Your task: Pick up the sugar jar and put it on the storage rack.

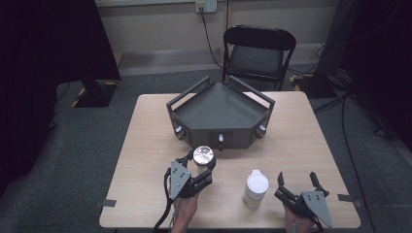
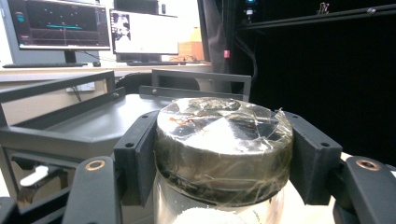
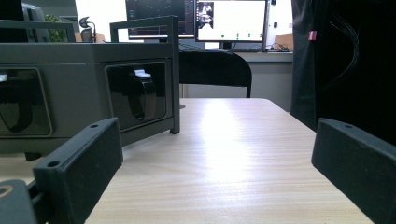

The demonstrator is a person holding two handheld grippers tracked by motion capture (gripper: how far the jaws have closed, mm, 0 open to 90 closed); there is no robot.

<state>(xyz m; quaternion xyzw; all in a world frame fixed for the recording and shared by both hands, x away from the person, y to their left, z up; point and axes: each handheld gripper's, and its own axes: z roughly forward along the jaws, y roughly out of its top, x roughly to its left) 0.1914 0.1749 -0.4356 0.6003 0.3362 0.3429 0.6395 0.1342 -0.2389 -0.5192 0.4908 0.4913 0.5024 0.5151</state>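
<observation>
Nearest the person, at about five o'clock on the bench [image 1: 145, 145], the right tongs [image 1: 297, 180] rest low with their jaws spread wide and nothing between them; the right gripper view looks out between the two black jaws over bare wood. Just at their nine o'clock stands a white lidded jar [image 1: 256, 188], upright and untouched, apart from both tools. A little farther in, at roughly seven o'clock from the bench centre, the left tongs [image 1: 206, 164] are clamped on the lid of a clear jar [image 2: 223, 151], its cap wrapped in shiny crinkled film; in the left gripper view the two pads [image 2: 135, 156] press on opposite sides of the cap, and the glass body hangs below them. Whether its base is off the wood I cannot tell for sure. Beyond it, at twelve o'clock from the jar and just beside it, sits the dark angular tray [image 1: 221, 112] with raised rails, and farther still a folding chair [image 1: 257, 54] behind the bench. The step in hand looks like carrying the jar up into that tray. To do it well, keep the grip firm, since the film looks slippery, hold the jar upright, lift high enough to clear the front rail before going forward, and set it flat on the tray floor before easing off.
</observation>
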